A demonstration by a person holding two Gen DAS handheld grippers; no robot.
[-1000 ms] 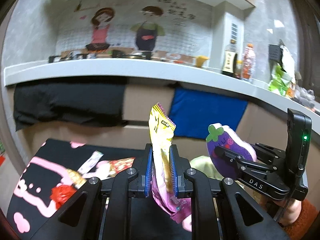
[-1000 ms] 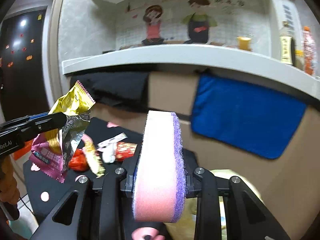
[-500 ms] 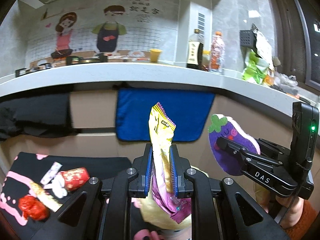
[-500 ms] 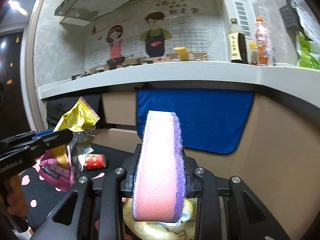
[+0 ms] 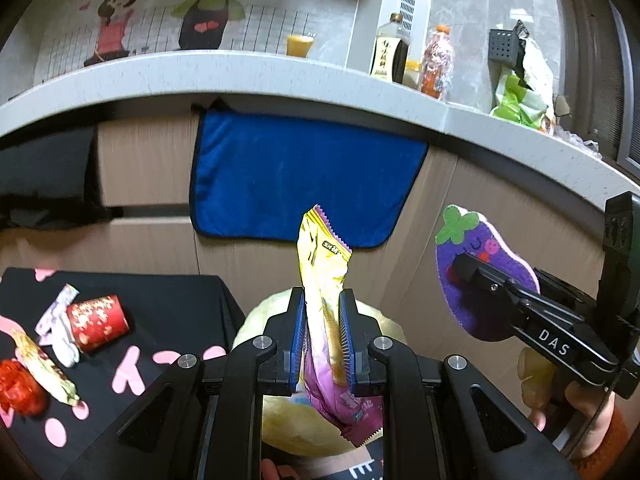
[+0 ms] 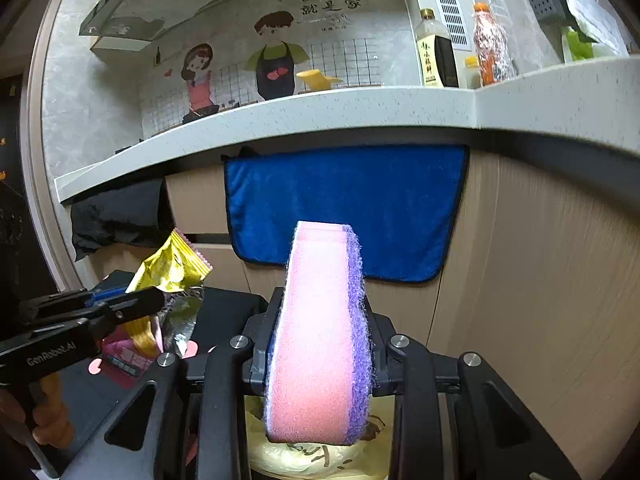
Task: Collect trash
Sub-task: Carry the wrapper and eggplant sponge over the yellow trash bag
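Note:
My left gripper [image 5: 322, 338] is shut on a yellow and purple snack wrapper [image 5: 326, 280] that stands upright between its blue pads. The same wrapper [image 6: 172, 268] and left gripper [image 6: 156, 304] show at the left of the right wrist view. My right gripper [image 6: 320, 336] is shut on a pink and purple eggplant-shaped sponge [image 6: 320, 340]; the sponge [image 5: 480, 256] also shows at the right of the left wrist view. Below both grippers lies a pale yellow bag [image 5: 280, 428], seen again as a bag [image 6: 312, 456] under the sponge. More trash lies on the black table [image 5: 180, 312]: a red paper cup [image 5: 96, 322], crumpled wrappers [image 5: 56, 324].
A grey counter [image 5: 280, 76] carries bottles [image 5: 390, 52] and a green bag [image 5: 520, 100]. A blue towel [image 5: 304, 176] hangs on the wooden cabinet front. A black cloth [image 6: 116, 212] hangs to the left. A person's hand [image 5: 560, 400] holds the right gripper.
Both grippers have swung to the right, away from the black table and over the pale yellow bag. The trash on the table has slid to the left of the view. Both grips are unchanged.

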